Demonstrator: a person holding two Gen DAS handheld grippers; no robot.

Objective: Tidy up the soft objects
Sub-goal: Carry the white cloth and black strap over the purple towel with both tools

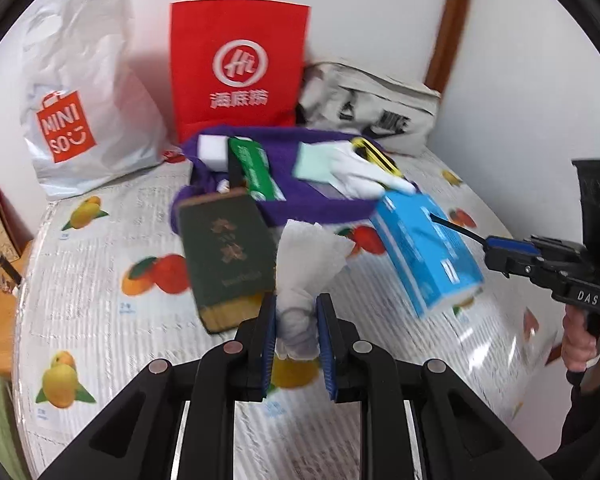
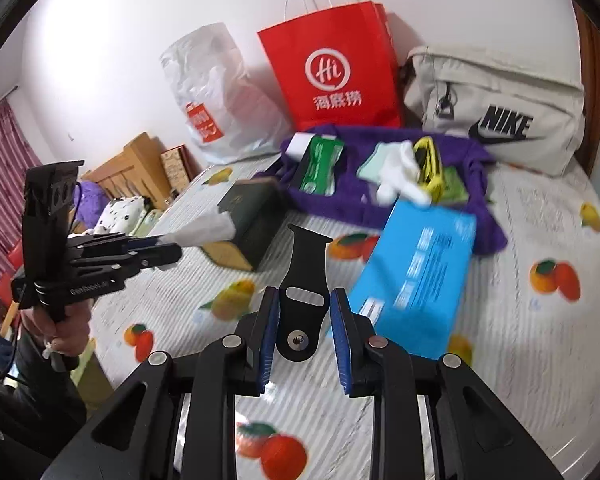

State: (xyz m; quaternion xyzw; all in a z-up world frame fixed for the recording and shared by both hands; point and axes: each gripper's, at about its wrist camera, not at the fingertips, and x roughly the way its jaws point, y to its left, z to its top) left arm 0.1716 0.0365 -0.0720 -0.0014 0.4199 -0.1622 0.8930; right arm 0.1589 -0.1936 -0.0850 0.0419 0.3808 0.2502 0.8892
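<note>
Left gripper (image 1: 296, 316) is closed on a white tissue (image 1: 307, 252), lifted over the fruit-print table (image 1: 100, 280). Right gripper (image 2: 304, 312) is clamped on a black watch strap (image 2: 305, 272). Purple cloth (image 1: 323, 208) is part-loaded; blue pack (image 1: 423, 248) is left outside, so roughly midway.

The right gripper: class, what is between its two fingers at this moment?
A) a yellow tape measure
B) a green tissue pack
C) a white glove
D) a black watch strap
D: in the right wrist view the black watch strap stands between the blue pads of the right gripper, while the left gripper is shut on the white tissue.
</note>
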